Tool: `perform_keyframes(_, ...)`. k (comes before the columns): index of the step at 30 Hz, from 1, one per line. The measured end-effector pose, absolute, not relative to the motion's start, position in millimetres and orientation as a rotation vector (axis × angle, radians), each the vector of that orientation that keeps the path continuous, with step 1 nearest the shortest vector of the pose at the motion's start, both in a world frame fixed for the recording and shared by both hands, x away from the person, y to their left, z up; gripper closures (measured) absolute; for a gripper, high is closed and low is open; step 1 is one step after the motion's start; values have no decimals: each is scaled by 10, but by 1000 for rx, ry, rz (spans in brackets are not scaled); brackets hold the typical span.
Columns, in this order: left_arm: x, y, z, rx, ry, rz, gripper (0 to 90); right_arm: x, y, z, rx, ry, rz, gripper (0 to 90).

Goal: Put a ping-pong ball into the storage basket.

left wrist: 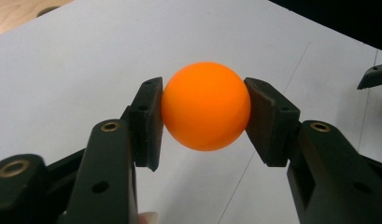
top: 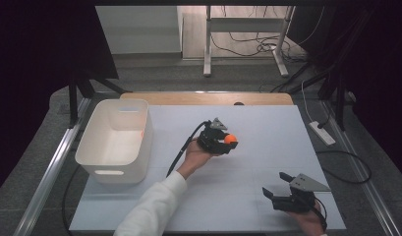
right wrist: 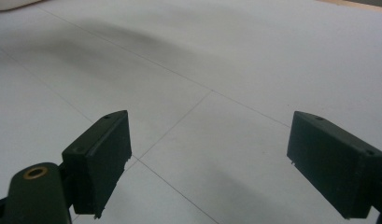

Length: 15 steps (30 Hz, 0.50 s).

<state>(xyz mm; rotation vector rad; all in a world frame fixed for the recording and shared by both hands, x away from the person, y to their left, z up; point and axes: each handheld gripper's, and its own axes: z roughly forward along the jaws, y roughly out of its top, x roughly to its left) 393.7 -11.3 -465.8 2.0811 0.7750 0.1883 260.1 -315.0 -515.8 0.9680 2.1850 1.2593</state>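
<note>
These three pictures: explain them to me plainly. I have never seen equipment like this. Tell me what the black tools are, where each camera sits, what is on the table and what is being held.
No robot here: a person holds a hand-operated two-jaw gripper in each hand. The high view looks down from above the person's side of the white table top. The other two pictures come from cameras riding on the grippers, looking along their black jaws.

On the table's left side stands a white plastic bin, which looks empty. The left gripper is shut on a small orange ball, pinched between its two pads above the table. The right gripper, near the table's front right corner, is open with nothing between its jaws.
</note>
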Motion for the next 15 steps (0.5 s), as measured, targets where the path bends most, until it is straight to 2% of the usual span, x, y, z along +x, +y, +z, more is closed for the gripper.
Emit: perform_keyframes(15,3810,-43,-4526,2061,758,212,504,2595,-3151,-5154,969,2183,1264,136)
